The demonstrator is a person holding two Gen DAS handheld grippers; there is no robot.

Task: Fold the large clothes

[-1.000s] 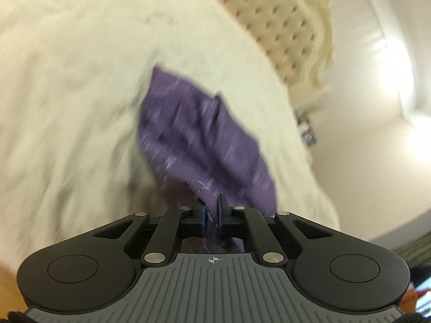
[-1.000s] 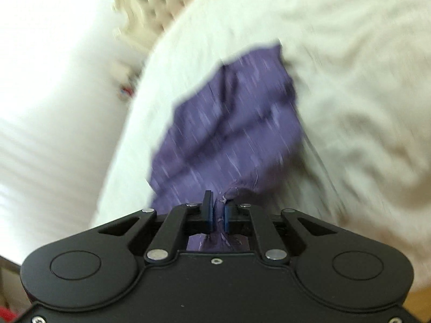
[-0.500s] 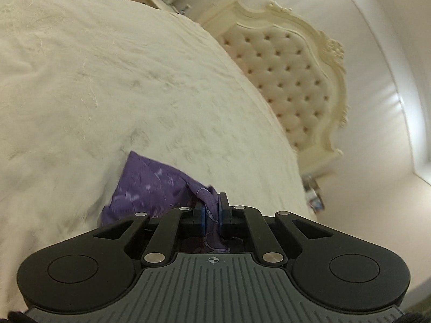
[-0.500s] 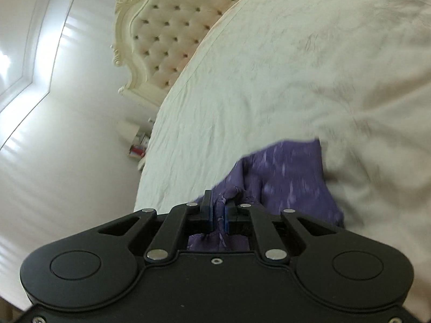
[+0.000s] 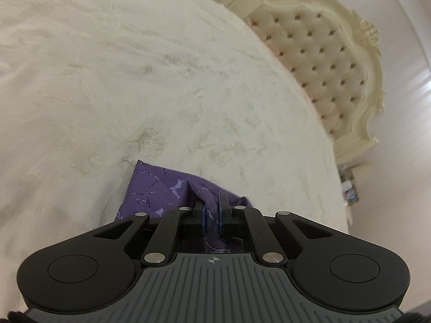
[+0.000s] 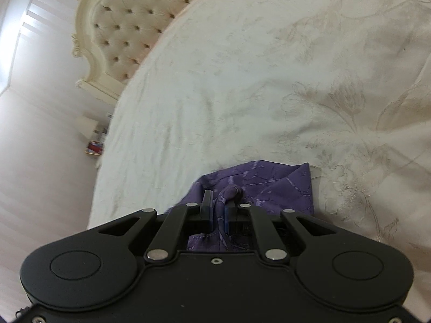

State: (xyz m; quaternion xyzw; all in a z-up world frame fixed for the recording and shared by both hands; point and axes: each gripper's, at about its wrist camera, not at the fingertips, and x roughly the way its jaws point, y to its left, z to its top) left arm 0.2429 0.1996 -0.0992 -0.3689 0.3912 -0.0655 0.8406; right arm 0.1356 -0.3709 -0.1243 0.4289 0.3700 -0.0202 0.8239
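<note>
- Lower centre of both views: left gripper and right gripper each clamp purple garment.
- I'd keep both pinches level, lay it flat on the bedspread.

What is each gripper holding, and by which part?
Both hold the purple cloth: the left gripper and the right gripper each pinch a bunched edge of it.

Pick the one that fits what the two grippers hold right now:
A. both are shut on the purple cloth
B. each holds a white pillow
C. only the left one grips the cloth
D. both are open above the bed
A: the left gripper and the right gripper each pinch a bunch of the purple cloth between their fingers.
</note>
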